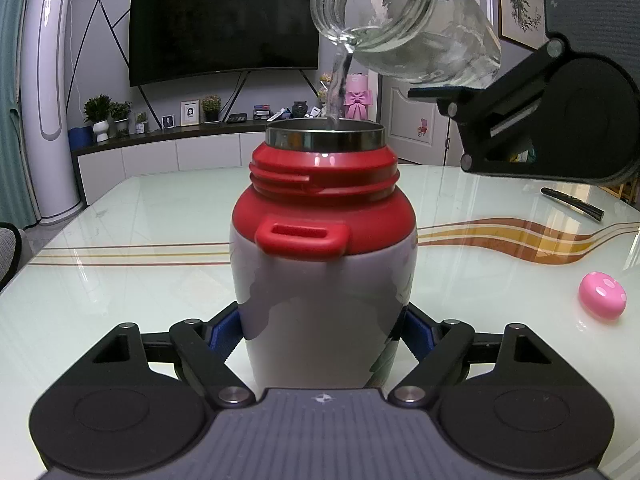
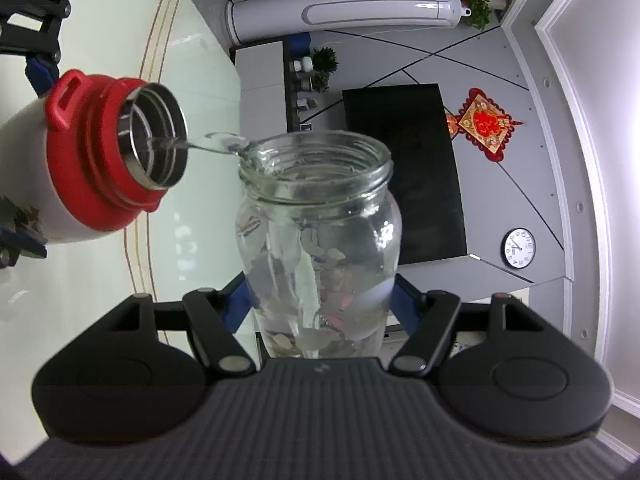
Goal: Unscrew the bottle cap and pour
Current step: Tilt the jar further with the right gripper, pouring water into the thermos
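A white thermos bottle (image 1: 324, 280) with a red collar and an open steel mouth stands upright on the glass table. My left gripper (image 1: 322, 328) is shut on its lower body. My right gripper (image 2: 320, 304) is shut on a clear glass jar (image 2: 320, 232), tipped on its side above the thermos. A thin stream of water (image 1: 338, 88) runs from the jar's rim (image 1: 352, 36) into the thermos mouth (image 2: 156, 136). The jar also shows in the left wrist view (image 1: 420, 28), and the thermos in the right wrist view (image 2: 80, 152). No cap is on either vessel.
A pink spotted lid-like object (image 1: 602, 296) lies on the table (image 1: 120, 280) at the right. A black remote (image 1: 572, 202) lies further back right. Behind the table are a TV (image 1: 224, 24), a low cabinet with plants and a tall white air conditioner (image 1: 48, 100).
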